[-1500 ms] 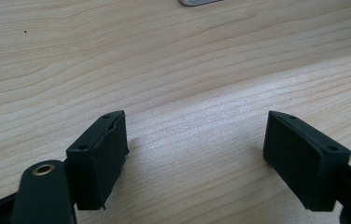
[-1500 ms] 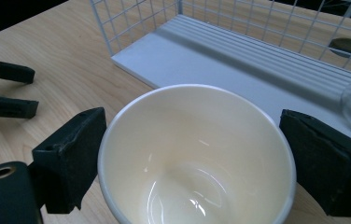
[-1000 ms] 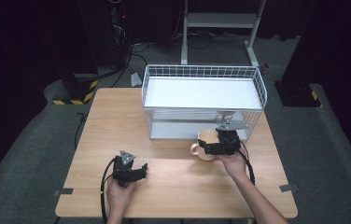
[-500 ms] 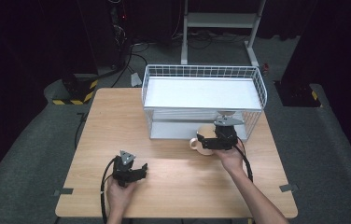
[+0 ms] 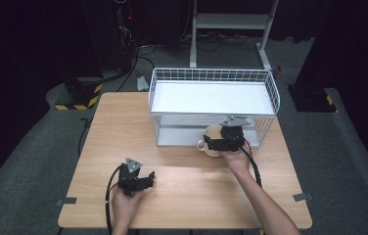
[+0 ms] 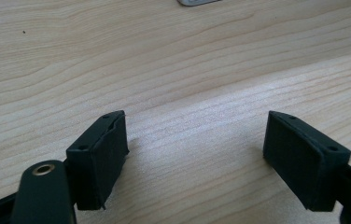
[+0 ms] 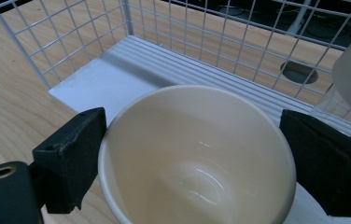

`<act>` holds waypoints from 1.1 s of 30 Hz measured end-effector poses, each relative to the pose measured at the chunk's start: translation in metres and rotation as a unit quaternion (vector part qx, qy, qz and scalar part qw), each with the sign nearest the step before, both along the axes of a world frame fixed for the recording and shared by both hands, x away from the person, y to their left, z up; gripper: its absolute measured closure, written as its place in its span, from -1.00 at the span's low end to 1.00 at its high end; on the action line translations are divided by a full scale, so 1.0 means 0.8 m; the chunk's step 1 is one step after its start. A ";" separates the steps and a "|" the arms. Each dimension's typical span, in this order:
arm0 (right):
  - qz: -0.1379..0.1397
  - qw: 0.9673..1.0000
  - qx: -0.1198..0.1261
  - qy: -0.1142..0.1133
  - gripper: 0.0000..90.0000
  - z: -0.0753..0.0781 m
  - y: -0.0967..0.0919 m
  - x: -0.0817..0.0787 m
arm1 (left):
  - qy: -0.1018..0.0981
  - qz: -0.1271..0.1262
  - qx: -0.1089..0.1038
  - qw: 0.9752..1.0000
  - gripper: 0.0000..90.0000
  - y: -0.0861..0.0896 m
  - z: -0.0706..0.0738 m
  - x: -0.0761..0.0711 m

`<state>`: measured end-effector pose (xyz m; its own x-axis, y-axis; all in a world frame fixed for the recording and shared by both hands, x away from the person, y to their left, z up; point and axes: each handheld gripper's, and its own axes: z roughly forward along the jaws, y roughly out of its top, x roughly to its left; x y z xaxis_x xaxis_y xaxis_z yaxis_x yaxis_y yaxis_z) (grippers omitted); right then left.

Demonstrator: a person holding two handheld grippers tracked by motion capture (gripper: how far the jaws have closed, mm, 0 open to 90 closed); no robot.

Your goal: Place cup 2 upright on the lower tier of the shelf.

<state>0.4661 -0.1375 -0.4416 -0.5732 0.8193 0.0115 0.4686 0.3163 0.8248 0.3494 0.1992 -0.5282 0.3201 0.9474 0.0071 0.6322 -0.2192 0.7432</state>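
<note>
Supporting everything is the wooden tabletop (image 5: 123, 127), and on its far half the white wire basket (image 5: 211, 78) is standing with its two-tier shelf facing the person. Compared with one second ago, the cream cup (image 5: 211, 142) is sitting closer to the basket's lower opening: it is now touching or just overlapping the front edge of the lower shelf, with its handle pointing left. The right tool (image 5: 226, 142) is travelling with it, and in the right gripper view its jaws are bracketing the cup (image 7: 197, 154) rim on both sides; the left jaw is appearing to touch the rim, while contact on the right side cannot be confirmed, so the grip state cannot be told. The shift is indicating that insertion onto the lower shelf is probably under way. The left tool (image 5: 134, 180) is remaining parked near the front of the tabletop, jaws spread wide over bare wood and holding nothing.
</note>
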 end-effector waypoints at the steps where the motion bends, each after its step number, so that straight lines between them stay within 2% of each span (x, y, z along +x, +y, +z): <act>1: -0.002 1.000 0.002 0.002 -0.77 0.001 0.001 0.001 | 0.000 0.000 0.000 1.000 -0.51 0.000 0.000 0.000; 5: -0.002 1.000 0.003 -0.007 -0.77 0.002 0.004 0.006 | 0.001 -0.002 0.000 1.000 -0.51 0.000 0.000 0.000; 11: -0.008 1.000 0.002 -0.002 -0.77 -0.008 0.007 0.015 | 0.001 -0.002 0.000 1.000 -0.51 0.000 0.000 0.001; 24: -0.018 1.000 0.014 -0.012 -0.77 -0.013 0.001 0.026 | 0.001 -0.002 0.000 1.000 -0.51 0.000 0.000 0.001; 29: -0.011 1.000 0.000 -0.009 -0.77 -0.011 0.005 0.029 | 0.001 -0.002 0.000 1.000 -0.51 0.000 0.000 0.001; 33: -0.008 1.000 0.001 -0.012 -0.78 -0.012 0.005 0.029 | 0.001 -0.002 0.001 1.000 -0.51 0.000 0.000 0.001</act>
